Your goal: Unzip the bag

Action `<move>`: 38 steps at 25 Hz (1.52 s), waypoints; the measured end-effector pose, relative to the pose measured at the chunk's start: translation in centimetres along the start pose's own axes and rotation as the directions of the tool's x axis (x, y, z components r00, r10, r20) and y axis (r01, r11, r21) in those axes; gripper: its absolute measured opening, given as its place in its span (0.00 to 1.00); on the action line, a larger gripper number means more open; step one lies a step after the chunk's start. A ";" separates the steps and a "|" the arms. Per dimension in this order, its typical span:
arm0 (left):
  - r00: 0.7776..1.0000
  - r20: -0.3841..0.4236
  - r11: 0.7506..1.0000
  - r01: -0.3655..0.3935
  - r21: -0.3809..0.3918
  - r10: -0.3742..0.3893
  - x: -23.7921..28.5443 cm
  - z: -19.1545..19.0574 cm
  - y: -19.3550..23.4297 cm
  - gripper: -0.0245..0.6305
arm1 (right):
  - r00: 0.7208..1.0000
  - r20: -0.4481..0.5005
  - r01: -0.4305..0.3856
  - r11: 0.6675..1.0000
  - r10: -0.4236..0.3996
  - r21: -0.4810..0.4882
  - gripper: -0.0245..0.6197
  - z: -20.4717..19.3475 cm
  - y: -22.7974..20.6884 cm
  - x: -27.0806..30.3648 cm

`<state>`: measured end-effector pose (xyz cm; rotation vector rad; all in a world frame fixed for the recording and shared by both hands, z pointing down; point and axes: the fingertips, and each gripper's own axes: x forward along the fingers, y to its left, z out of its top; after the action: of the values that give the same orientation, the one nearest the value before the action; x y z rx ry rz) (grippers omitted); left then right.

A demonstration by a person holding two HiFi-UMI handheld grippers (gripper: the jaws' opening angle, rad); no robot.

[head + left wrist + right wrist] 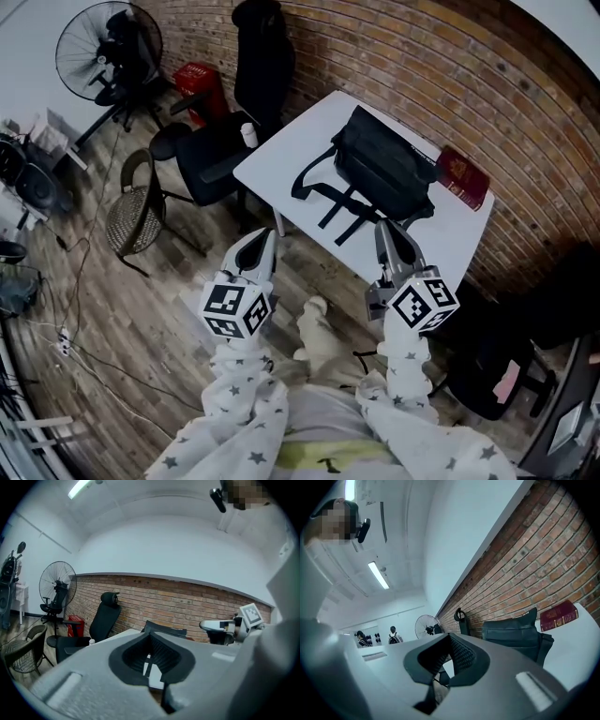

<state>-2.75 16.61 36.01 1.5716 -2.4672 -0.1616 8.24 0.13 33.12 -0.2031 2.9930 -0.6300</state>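
A black bag (382,172) lies on the white table (281,155) against the brick wall, its straps (323,192) trailing toward the table's near edge. The same bag (515,632) stands ahead of the jaws in the right gripper view; only its top (164,629) shows over the left gripper's jaws. My left gripper (260,240) is shut and empty, held short of the table's near edge, left of the straps. My right gripper (391,234) is also shut and empty, over the near edge just in front of the bag. Neither touches the bag.
A dark red book (462,176) lies on the table right of the bag. A black office chair (217,150) with a small white bottle (248,135) stands left of the table, a wicker chair (131,216) nearer, a fan (108,47) and red box (200,86) behind. Another chair (487,370) sits at right.
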 end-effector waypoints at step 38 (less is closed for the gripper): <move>0.959 -0.180 0.974 0.225 0.005 -0.221 26.4 -0.4 5.2 0.04 | 0.991 -0.111 0.080 0.995 -0.073 0.063 0.03 -2.0 -12.5 18.3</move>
<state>-18.00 -5.11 40.56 1.7890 -2.1627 -0.0219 -8.62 -13.09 39.21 -0.2896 3.0742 -0.7730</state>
